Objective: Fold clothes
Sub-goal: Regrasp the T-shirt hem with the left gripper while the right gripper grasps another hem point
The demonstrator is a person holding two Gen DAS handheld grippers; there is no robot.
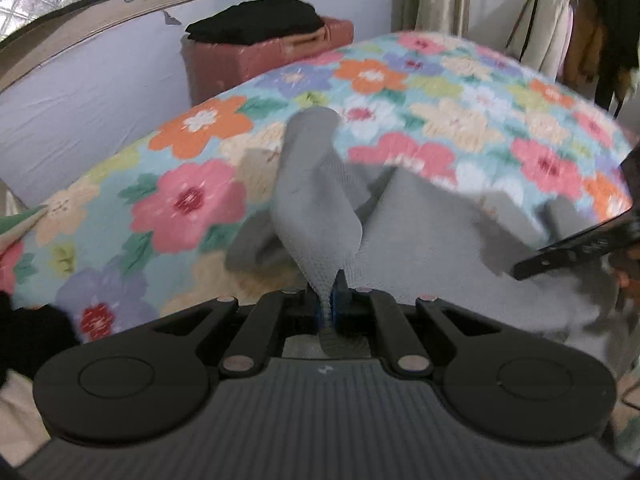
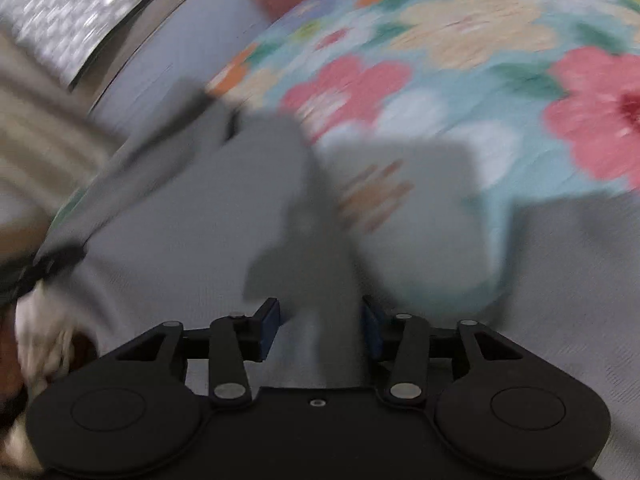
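Note:
A grey knitted garment (image 1: pixel 420 248) lies on a flowered bedspread (image 1: pixel 192 200). My left gripper (image 1: pixel 328 300) is shut on a fold of it, and the pinched cloth rises in a tall ridge ahead of the jaws. In the right wrist view, which is blurred, my right gripper (image 2: pixel 320 328) stands open just above the same grey garment (image 2: pixel 180 240). Its blue pads (image 2: pixel 268 328) are apart and grey cloth shows in the gap, with nothing pressed. One black finger (image 1: pixel 560 252) of the right gripper reaches in from the right edge of the left wrist view.
A pink case (image 1: pixel 248 60) with folded black clothes (image 1: pixel 260 20) on top stands behind the bed by the pale wall. More black cloth (image 1: pixel 32 340) lies at the near left. Clothes hang on a rail (image 1: pixel 580 40) at the far right. A hand (image 2: pixel 40 340) shows at the left edge.

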